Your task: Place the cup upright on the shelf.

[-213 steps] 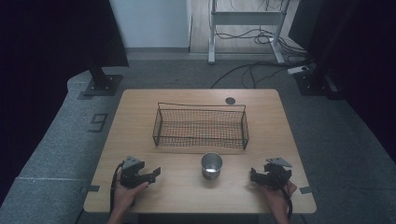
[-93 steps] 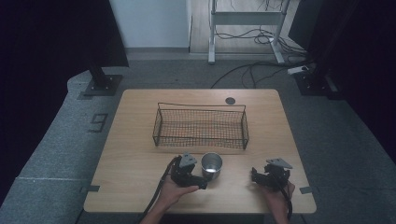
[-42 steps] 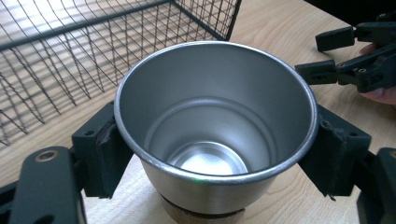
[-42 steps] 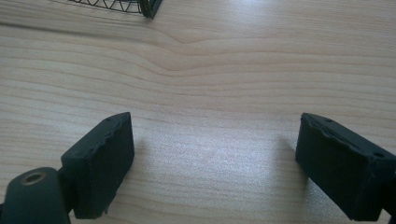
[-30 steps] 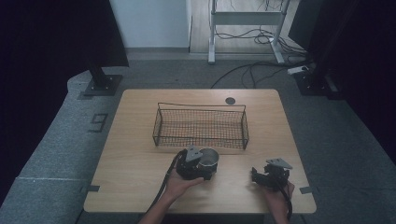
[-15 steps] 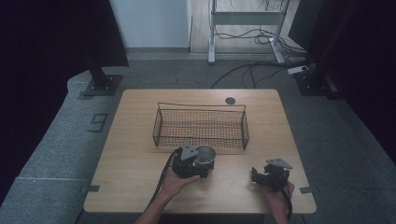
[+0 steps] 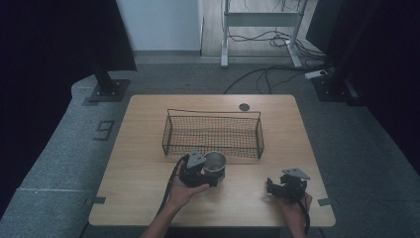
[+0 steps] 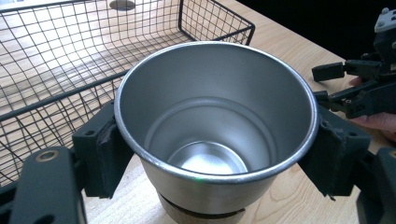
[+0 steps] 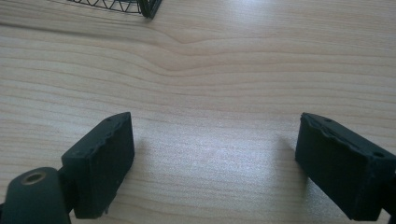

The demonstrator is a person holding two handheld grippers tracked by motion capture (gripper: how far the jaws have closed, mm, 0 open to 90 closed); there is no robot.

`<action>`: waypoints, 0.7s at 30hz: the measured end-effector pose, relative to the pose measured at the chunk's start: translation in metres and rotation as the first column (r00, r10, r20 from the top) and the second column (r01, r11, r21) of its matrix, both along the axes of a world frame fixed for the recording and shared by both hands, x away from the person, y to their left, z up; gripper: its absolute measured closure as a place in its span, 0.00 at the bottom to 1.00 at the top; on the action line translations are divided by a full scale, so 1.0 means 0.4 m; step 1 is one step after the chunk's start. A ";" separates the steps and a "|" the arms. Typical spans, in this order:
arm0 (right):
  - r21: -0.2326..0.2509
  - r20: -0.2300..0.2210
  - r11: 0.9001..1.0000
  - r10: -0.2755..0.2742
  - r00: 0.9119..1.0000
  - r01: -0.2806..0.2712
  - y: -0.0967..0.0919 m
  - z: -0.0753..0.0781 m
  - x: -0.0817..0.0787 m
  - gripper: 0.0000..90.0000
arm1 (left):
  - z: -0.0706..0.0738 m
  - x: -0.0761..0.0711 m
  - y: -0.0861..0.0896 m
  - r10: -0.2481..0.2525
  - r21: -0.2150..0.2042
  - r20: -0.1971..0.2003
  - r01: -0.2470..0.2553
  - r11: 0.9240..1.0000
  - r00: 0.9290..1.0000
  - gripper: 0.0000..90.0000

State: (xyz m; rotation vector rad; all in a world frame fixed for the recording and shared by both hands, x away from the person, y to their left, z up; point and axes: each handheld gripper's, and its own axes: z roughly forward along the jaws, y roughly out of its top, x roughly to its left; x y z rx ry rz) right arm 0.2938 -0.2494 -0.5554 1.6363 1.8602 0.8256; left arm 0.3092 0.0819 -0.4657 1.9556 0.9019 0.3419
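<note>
A shiny steel cup (image 7: 215,162) (image 8: 212,126) stands upright and empty just in front of the black wire basket (image 7: 213,131) (image 8: 56,51). My left gripper (image 7: 208,171) (image 8: 215,149) is shut on the cup, one pad pressed on each side below its rim. In the left gripper view the cup's base hangs a little above the wooden table (image 8: 275,42). My right gripper (image 7: 277,187) (image 9: 215,158) rests near the table's front right with its jaws wide open over bare wood, nothing between them.
The basket's near corner (image 9: 147,7) lies far ahead in the right gripper view. A small dark round grommet (image 7: 244,106) sits at the table's back edge. Dark stands and cables stand on the floor beyond the table.
The left gripper with the cup has shifted slightly toward the basket over the last second. Earlier it came in from the front left and took hold of the cup. The right gripper has stayed put.
</note>
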 end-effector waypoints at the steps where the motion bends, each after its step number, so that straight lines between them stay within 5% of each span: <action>1: 0.000 0.000 1.000 0.000 1.000 0.000 0.000 0.000 0.000 0.13 | 0.001 0.000 0.001 0.002 0.000 0.001 -0.002 1.000 1.000 0.21; 21: 0.000 0.000 1.000 0.000 1.000 0.000 0.000 0.000 0.000 0.13 | 0.021 0.004 0.013 0.013 -0.014 0.015 -0.013 1.000 1.000 0.21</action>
